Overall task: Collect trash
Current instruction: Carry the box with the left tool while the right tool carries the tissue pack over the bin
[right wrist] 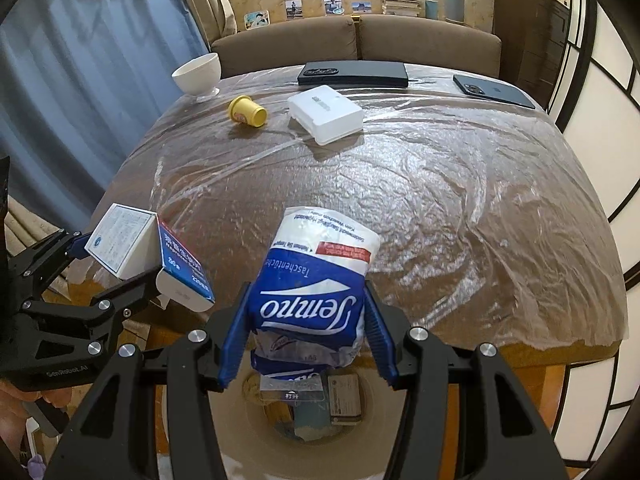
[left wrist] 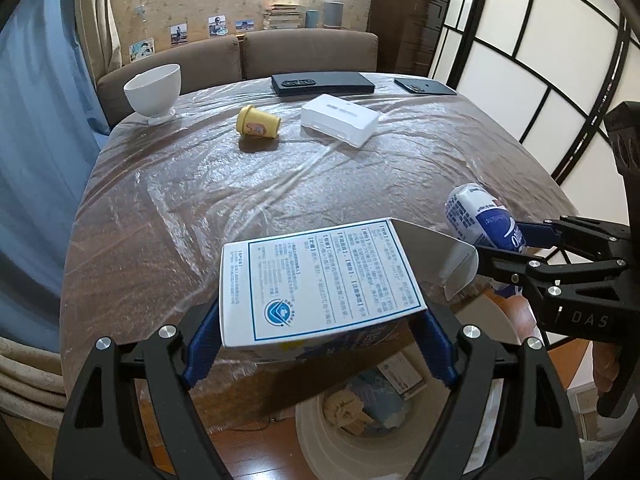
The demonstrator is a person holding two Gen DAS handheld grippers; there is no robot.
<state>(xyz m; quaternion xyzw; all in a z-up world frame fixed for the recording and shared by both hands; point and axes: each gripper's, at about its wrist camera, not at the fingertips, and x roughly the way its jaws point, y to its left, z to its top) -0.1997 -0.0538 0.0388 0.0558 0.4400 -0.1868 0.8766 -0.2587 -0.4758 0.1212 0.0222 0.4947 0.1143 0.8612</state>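
Observation:
My left gripper [left wrist: 320, 346] is shut on a white carton with a blue-framed printed label [left wrist: 320, 284], its open flap pointing right, held over the table's near edge. My right gripper [right wrist: 306, 340] is shut on a blue and white Tempo tissue pack [right wrist: 316, 276]. Under both stands a round white waste bin [right wrist: 240, 444] with several discarded packs inside. In the left wrist view the right gripper [left wrist: 508, 240] and its tissue pack [left wrist: 480, 216] are at the right; in the right wrist view the left gripper [right wrist: 114, 266] and carton [right wrist: 124, 240] are at the left.
On the plastic-covered table [left wrist: 280, 184] a yellow cup [left wrist: 258, 122] lies on its side beside a white box [left wrist: 340, 120]. A white bowl [left wrist: 154, 88] stands far left, a black case [left wrist: 320, 82] and a dark phone [left wrist: 424, 86] at the far edge. A brown sofa [left wrist: 312, 48] is behind.

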